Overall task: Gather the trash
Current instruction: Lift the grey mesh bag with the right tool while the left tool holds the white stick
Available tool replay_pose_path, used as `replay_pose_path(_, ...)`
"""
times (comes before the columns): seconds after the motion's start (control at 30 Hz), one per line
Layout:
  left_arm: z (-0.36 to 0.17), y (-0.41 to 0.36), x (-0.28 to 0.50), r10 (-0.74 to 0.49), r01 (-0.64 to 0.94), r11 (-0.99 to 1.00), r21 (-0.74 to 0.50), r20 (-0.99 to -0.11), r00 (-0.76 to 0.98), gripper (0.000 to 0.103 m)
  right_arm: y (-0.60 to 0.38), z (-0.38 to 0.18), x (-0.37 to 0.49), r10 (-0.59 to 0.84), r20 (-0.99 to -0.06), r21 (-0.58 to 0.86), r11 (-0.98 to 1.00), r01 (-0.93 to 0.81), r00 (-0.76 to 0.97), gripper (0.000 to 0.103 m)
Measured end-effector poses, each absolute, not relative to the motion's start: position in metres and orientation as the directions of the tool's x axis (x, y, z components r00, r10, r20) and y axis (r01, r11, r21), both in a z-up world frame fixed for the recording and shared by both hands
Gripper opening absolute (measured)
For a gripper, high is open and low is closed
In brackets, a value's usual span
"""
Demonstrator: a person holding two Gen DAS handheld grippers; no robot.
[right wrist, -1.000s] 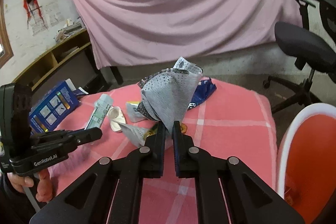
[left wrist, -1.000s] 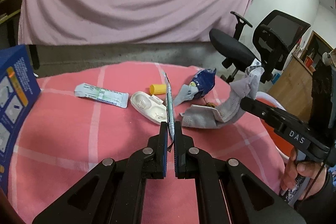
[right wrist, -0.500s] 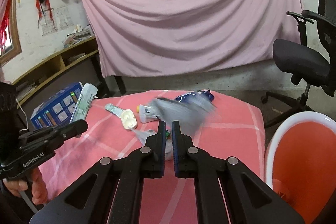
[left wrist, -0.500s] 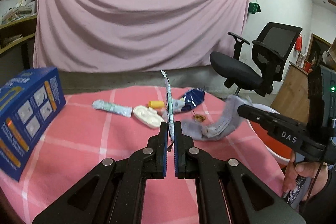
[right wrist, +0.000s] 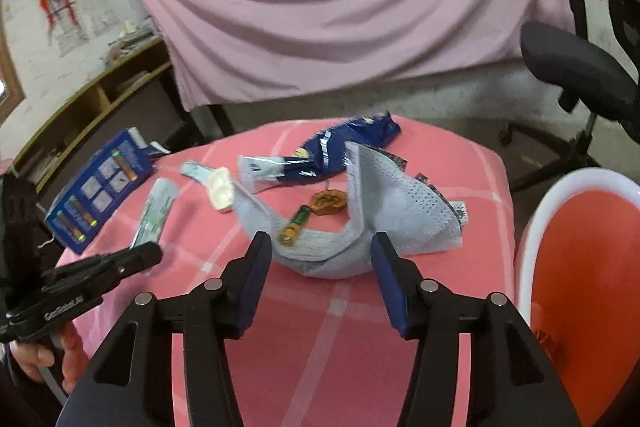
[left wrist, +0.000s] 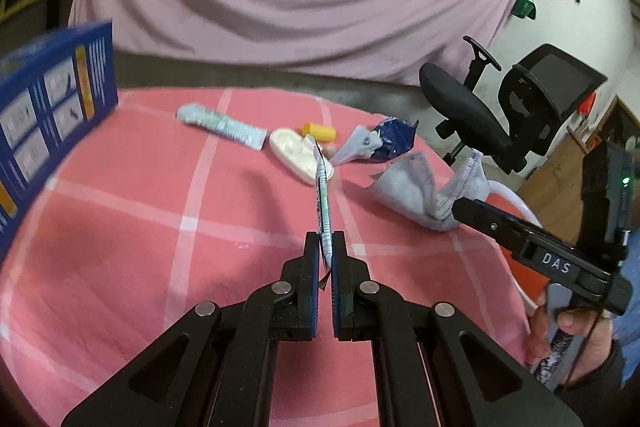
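While the left hand-held gripper (left wrist: 326, 243) stays over the near middle of the counter (left wrist: 120, 247), its jaws are clamped on a thin white-and-green wrapper (left wrist: 323, 203) that stands edge-on and points toward the far clutter. Over the right part of the counter, the right hand-held gripper (right wrist: 322, 255) has its jaws opening, the fingers standing apart on either side of the grey face mask (right wrist: 384, 203), whose lower fold lies between them on the pink checked cloth; the pads do not press on it. Just behind the mask lie a green battery (right wrist: 295, 225) and a brown round piece (right wrist: 330, 202), with a blue foil packet (right wrist: 344, 147), a white blister tray (right wrist: 221, 189) and a white tube-like sachet (left wrist: 222, 121) farther back. A blue battery box (right wrist: 96, 193) stands at the counter's left edge. Beyond the right edge, close beside it, sits the orange bin (right wrist: 592, 267) with its white rim. Bare cloth fills the near half of the counter, leaving open room in front of both grippers. An office chair (left wrist: 492, 107) stands beyond the far right corner.
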State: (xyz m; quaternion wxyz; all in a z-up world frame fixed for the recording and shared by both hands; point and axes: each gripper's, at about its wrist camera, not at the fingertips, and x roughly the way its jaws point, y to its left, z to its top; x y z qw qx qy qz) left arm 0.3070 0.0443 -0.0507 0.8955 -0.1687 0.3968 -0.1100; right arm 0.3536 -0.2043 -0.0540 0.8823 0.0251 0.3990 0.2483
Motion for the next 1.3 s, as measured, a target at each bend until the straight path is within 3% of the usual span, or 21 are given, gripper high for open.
replay_pose_path(0.07, -0.054, 0.049, 0.31, -0.352, 0.054, 0.907, -0.418, -0.68, 0.643, 0.003, -0.205, -0.058, 0.358, 0.453, -0.706, 0.251, 0.879, -0.406, 0.544, 0.065)
replay_pose_path(0.2, -0.051, 0.056, 0.314, -0.372, 0.047, 0.895, -0.443, -0.684, 0.627, 0.003, -0.205, -0.063, 0.368, 0.427, -0.734, 0.245, 0.892, -0.38, 0.529, 0.066)
replay_pose_path(0.33, -0.047, 0.058, 0.314, -0.378, 0.054, 0.894, -0.446, -0.682, 0.626, 0.003, -0.203, -0.067, 0.37, 0.401, -0.762, 0.226, 0.9, -0.372, 0.509, 0.073)
replay_pose_path(0.57, -0.046, 0.059, 0.317, -0.382, 0.053, 0.891, -0.451, -0.683, 0.623, 0.003, -0.217, -0.066, 0.368, 0.377, -0.762, 0.216, 0.915, -0.342, 0.526, 0.078)
replay_pose_path(0.93, -0.046, 0.056, 0.317, -0.378, 0.052, 0.894, -0.446, -0.686, 0.622, 0.003, -0.231, -0.075, 0.399, 0.47, -0.726, 0.383, 0.882, -0.273, 0.502, 0.075)
replay_pose_path(1.0, -0.045, 0.056, 0.317, -0.378, 0.052, 0.893, -0.446, -0.686, 0.622, 0.003, -0.226, -0.075, 0.399, 0.465, -0.729, 0.368, 0.885, -0.285, 0.502, 0.07)
replay_pose_path(1.07, -0.045, 0.056, 0.317, -0.378, 0.051, 0.894, -0.446, -0.686, 0.622, 0.003, -0.22, -0.075, 0.397, 0.479, -0.729, 0.368, 0.876, -0.311, 0.49, 0.045)
replay_pose_path(1.23, -0.045, 0.056, 0.317, -0.378, 0.052, 0.894, -0.446, -0.686, 0.622, 0.003, -0.216, -0.071, 0.389, 0.51, -0.705, 0.379, 0.858, -0.345, 0.494, 0.027)
replay_pose_path(1.27, -0.045, 0.055, 0.318, -0.378, 0.052, 0.894, -0.446, -0.686, 0.622, 0.003, -0.217, -0.069, 0.385, 0.523, -0.689, 0.387, 0.851, -0.355, 0.502, 0.011)
replay_pose_path(1.3, -0.045, 0.053, 0.319, -0.379, 0.055, 0.894, -0.445, -0.685, 0.622, 0.003, -0.217, -0.067, 0.383, 0.533, -0.68, 0.394, 0.845, -0.362, 0.504, 0.005)
